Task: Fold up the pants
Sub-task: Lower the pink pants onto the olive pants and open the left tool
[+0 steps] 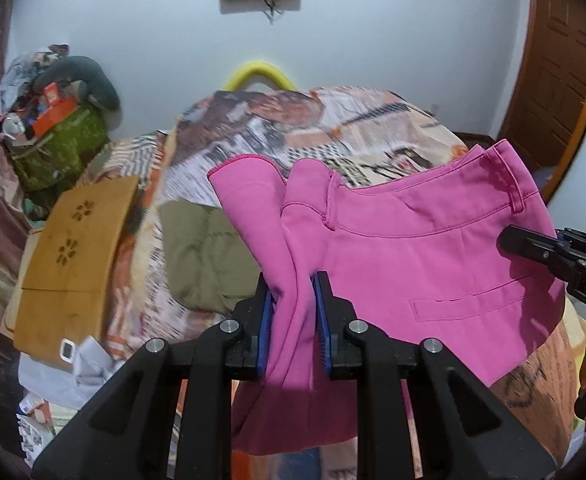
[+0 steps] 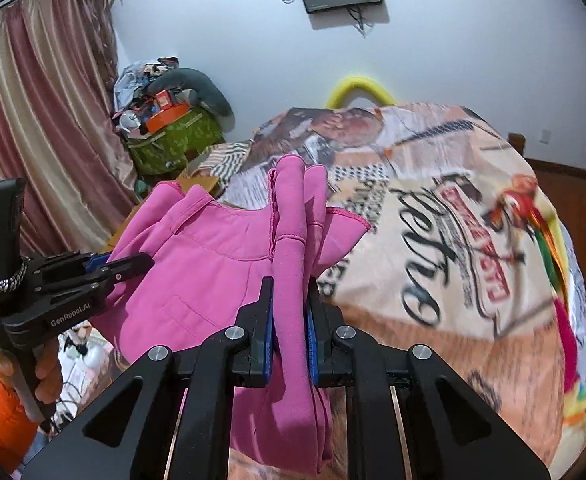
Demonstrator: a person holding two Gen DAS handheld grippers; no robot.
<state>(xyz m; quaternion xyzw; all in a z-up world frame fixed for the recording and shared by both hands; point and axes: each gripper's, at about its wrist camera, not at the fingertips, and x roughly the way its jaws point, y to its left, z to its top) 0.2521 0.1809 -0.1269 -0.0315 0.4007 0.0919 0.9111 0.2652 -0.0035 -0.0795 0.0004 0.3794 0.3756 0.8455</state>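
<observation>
Both claws, left (image 1: pixel 293 300) and right (image 2: pixel 289 304), clamp pink pants (image 1: pixel 433 256) aloft over bed (image 2: pixel 453 220); next, likely lay flat for folding.

My right claw (image 2: pixel 289 324) pinches a bunched fold of the pink pants (image 2: pixel 213 264). To its left, the left claw (image 2: pixel 133 266) grips the same cloth, above the printed bedspread (image 2: pixel 453 240).
</observation>
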